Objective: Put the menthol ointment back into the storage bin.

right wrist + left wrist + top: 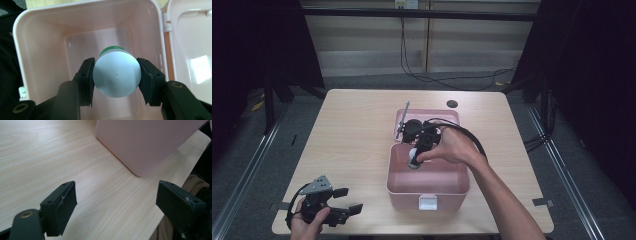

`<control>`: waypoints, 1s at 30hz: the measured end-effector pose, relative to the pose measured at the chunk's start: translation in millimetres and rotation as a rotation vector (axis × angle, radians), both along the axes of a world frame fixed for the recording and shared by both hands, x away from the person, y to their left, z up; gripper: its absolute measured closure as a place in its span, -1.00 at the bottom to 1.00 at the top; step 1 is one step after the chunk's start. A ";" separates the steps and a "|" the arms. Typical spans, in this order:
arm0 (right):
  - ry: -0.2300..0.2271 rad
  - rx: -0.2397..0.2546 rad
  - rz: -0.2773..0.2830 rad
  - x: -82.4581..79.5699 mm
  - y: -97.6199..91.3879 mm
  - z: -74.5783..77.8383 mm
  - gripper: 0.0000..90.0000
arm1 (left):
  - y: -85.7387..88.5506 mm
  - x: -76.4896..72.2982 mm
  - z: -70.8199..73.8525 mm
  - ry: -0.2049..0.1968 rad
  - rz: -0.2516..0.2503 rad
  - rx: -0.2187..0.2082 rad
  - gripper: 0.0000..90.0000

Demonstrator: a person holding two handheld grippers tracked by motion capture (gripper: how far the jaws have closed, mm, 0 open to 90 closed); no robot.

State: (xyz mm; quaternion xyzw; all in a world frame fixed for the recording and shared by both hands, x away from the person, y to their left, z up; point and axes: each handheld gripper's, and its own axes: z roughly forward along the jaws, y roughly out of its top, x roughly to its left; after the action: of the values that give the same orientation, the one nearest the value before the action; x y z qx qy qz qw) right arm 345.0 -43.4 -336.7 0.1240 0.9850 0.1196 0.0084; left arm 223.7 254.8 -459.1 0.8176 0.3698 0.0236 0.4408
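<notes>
While the left gripper (343,200) rests open near the table's (352,130) edge, the right gripper (116,75) clamps a white-capped bottle (116,75) over the open pink box (428,187), apparently to set it inside.

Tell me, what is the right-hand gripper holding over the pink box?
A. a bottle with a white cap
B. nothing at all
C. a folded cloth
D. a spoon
A: in the right gripper view, the right gripper is clamped on a white-capped bottle with green below the cap, above the open pink box.
</notes>
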 end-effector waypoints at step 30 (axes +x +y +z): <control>0.061 -0.109 0.099 -2.4 39.9 -45.5 0.14 | 0.1 -0.1 0.0 0.000 0.009 -0.004 -0.63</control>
State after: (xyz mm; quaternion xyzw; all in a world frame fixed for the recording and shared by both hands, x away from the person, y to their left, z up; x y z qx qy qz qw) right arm 342.6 -3.5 -382.2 0.0778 0.9948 0.0622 -0.0207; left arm 223.5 254.9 -459.1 0.8151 0.3733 0.0248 0.4423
